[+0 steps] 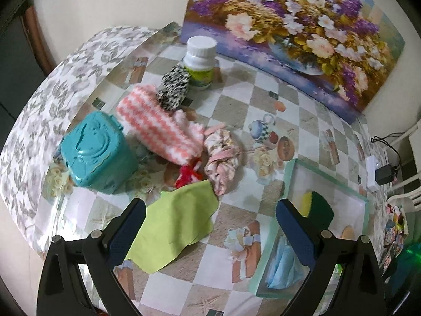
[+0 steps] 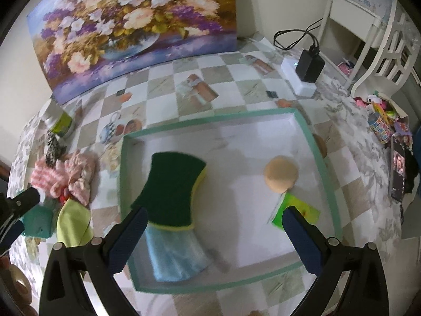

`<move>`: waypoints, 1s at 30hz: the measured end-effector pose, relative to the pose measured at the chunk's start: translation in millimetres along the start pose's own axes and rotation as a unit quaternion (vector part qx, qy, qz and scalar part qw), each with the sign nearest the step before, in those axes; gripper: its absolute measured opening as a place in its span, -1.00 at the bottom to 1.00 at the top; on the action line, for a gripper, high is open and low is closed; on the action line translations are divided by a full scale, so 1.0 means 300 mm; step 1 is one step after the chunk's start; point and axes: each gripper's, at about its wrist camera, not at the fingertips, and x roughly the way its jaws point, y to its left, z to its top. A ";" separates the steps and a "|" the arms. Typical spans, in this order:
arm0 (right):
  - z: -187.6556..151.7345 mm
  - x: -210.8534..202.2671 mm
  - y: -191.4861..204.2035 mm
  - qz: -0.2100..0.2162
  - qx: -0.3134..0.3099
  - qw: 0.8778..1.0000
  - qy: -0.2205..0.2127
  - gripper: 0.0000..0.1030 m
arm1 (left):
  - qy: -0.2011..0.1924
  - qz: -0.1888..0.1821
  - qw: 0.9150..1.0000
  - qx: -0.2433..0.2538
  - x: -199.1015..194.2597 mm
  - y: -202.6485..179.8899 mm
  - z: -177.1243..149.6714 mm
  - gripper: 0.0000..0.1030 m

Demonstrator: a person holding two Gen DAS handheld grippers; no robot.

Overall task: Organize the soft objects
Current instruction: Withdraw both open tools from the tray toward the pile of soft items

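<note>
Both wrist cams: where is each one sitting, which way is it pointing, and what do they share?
Left wrist: on the left gripper, above the table, facing the pile: green cloth, striped sock, teal box. Only its own open fingers show.
Right wrist: on the right gripper, above the tray, looking down at the sponge, blue cloth and puff. Its own open fingers show, plus the left gripper at the left edge.
Shared: tray, sponge, blue cloth, green cloth, bottle, painting.
</note>
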 end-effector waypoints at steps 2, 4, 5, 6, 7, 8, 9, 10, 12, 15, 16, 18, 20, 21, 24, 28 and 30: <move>-0.015 -0.006 0.016 0.003 0.001 1.000 0.004 1.00 | 0.003 0.000 1.000 -0.008 0.004 0.022 -0.001 0.93; -0.027 -0.012 0.032 0.007 0.002 1.000 0.006 1.00 | 0.008 0.002 1.000 -0.015 0.007 0.044 -0.006 0.93; -0.035 -0.017 0.040 0.008 0.003 1.000 0.007 1.00 | 0.010 0.000 1.000 -0.018 0.009 0.052 -0.010 0.93; -0.039 -0.018 0.045 0.008 0.004 1.000 0.008 1.00 | 0.012 -0.002 1.000 -0.022 0.010 0.061 -0.015 0.93; -0.046 -0.022 0.052 0.007 0.004 1.000 0.009 1.00 | 0.016 -0.005 1.000 -0.025 0.014 0.068 -0.019 0.93; -0.053 -0.024 0.061 0.008 0.002 1.000 0.010 1.00 | 0.020 -0.010 0.999 -0.029 0.016 0.077 -0.022 0.93; -0.060 -0.027 0.070 0.009 0.001 1.000 0.010 1.00 | 0.022 -0.012 0.999 -0.030 0.017 0.081 -0.025 0.93; -0.067 -0.028 0.075 0.008 0.000 1.000 0.011 1.00 | 0.024 -0.016 0.999 -0.032 0.016 0.087 -0.026 0.93; -0.082 -0.031 0.092 0.007 -0.007 1.000 0.014 1.00 | 0.024 -0.018 0.999 -0.034 0.012 0.096 -0.027 0.93; -0.100 -0.033 0.120 0.007 -0.019 1.000 0.019 1.00 | 0.021 -0.018 0.999 -0.040 0.003 0.120 -0.030 0.93; -0.102 -0.033 0.127 0.009 -0.023 1.000 0.020 1.00 | 0.022 -0.018 0.999 -0.042 0.003 0.129 -0.031 0.93; -0.105 -0.034 0.144 0.016 -0.031 0.999 0.021 1.00 | 0.026 -0.015 0.999 -0.046 0.005 0.155 -0.032 0.93; -0.107 -0.034 0.152 0.017 -0.034 0.999 0.022 1.00 | 0.027 -0.007 0.998 -0.051 0.010 0.181 -0.031 0.93; -0.107 -0.033 0.154 0.016 -0.035 0.999 0.023 1.00 | 0.027 -0.002 0.998 -0.053 0.012 0.196 -0.031 0.93; -0.105 -0.022 0.158 0.018 -0.033 0.999 0.031 1.00 | 0.033 0.011 0.997 -0.063 0.025 0.236 -0.033 0.93; -0.108 -0.003 0.187 0.021 -0.042 0.998 0.045 1.00 | 0.047 0.017 0.996 -0.068 0.055 0.259 -0.045 0.93; -0.112 0.004 0.214 0.027 -0.051 0.997 0.052 1.00 | 0.059 0.026 0.996 -0.067 0.080 0.263 -0.051 0.93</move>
